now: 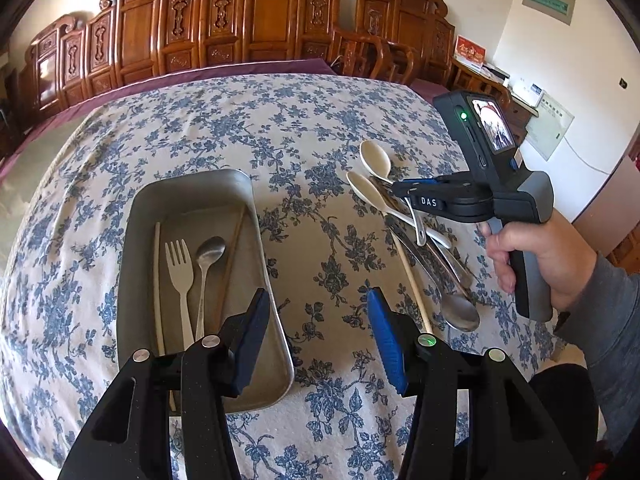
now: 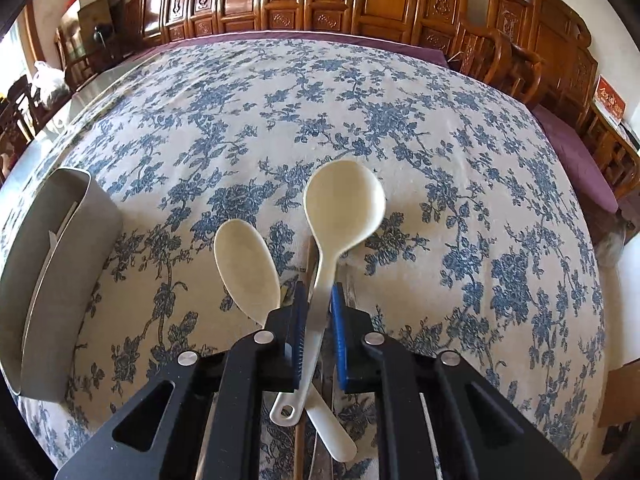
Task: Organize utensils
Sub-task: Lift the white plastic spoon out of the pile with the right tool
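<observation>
A metal tray (image 1: 264, 248) lies on the floral tablecloth and holds a white fork (image 1: 181, 276), a metal spoon (image 1: 208, 258) and chopsticks (image 1: 158, 280). My left gripper (image 1: 316, 344) is open and empty, just above the tray's near right corner. To the right lies a pile of utensils: two cream spoons, metal spoons (image 1: 460, 308) and a chopstick (image 1: 412, 276). My right gripper (image 2: 318, 312) is shut on the handle of the round cream spoon (image 2: 344, 200). The oval cream spoon (image 2: 246, 264) lies to its left. The tray's edge (image 2: 60, 280) shows at far left.
Carved wooden chairs (image 1: 248, 20) line the far side of the table. A purple cloth (image 2: 572, 152) edges the table beyond the floral one. More utensils lie under my right gripper, partly hidden.
</observation>
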Available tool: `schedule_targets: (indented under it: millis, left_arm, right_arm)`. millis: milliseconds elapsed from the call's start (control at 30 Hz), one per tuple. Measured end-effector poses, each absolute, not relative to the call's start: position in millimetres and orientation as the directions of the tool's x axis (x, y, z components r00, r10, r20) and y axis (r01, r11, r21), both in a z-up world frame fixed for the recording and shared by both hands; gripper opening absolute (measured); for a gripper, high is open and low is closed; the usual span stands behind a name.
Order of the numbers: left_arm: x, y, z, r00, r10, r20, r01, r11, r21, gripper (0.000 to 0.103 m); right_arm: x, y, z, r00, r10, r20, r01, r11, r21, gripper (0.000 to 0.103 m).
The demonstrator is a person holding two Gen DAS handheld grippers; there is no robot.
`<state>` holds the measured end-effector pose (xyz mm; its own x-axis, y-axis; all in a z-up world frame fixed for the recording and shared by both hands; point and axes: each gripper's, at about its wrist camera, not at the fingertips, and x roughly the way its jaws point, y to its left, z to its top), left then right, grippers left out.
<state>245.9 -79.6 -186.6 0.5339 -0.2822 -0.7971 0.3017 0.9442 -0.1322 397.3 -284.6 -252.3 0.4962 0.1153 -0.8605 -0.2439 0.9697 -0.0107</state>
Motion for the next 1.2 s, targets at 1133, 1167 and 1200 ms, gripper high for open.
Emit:
schedule_targets:
  millis: [1133,1167,1200]
  left_arm:
    - [246,-120,-200,0.491,-0.289,-0.822,0.349,0.93,-0.119,0.048]
    - [246,-120,-201,0.49,-0.292,-0.821,0.35,0.929,-0.121,0.048]
    - [246,-120,-201,0.489,-0.293,-0.822,0.35,0.929,-0.122,0.048]
  right_arm:
    - [373,-293,-256,0.47,0.168,-0.867,-0.365,0.931,-0.018,0.022]
    - [373,-292,-260,0.461,0.157,-0.873,-0.371,0.928,-0.029,0.022]
    - [374,-292,-260,0.464,0.156,-0.872,-0.371,0.928,-0.031,0.022]
